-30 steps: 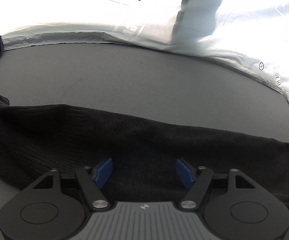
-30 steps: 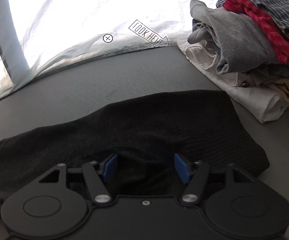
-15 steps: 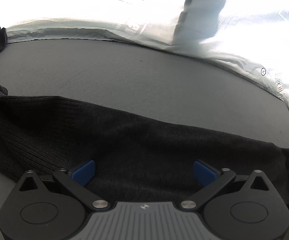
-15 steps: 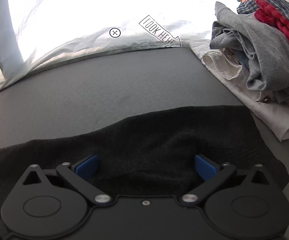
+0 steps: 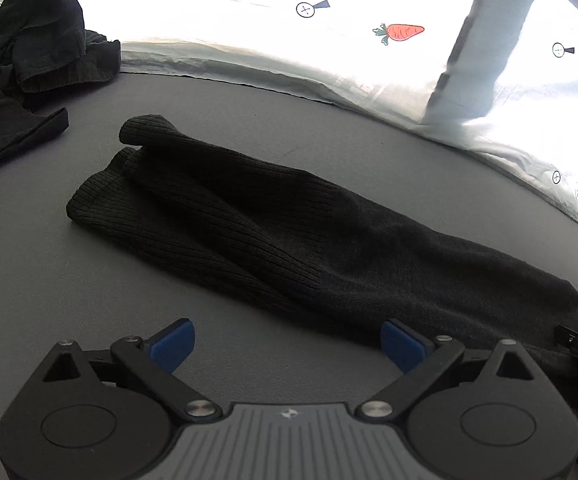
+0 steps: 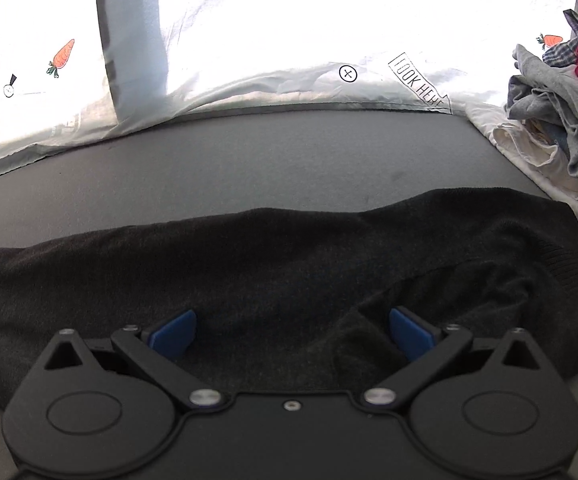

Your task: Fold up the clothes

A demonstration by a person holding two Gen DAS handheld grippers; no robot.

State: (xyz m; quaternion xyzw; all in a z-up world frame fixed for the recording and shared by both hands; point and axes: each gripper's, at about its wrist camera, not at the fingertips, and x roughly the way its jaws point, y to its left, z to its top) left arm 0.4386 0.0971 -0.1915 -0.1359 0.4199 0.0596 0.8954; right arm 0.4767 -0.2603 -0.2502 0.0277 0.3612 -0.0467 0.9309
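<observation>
The left gripper (image 5: 287,344) was seen with its jaws wide apart and closing, nothing clamped between them; grey worktop (image 5: 49,280) lay beneath its left pad, the sweater's (image 5: 273,232) near edge by its right pad. From there the dark ribbed sweater was laid folded in a long band from 10 o'clock to 4 o'clock. A heap of dark clothes (image 5: 29,60) was piled at 10 o'clock, apart from it. The right gripper (image 6: 291,332) was held spread wide over the sweater (image 6: 249,264), with rumpled cloth between its pads but not gripped. A stack of mixed clothes (image 6: 557,112) was found at 2 o'clock, and a white printed sheet (image 6: 289,40) at 12 o'clock.
</observation>
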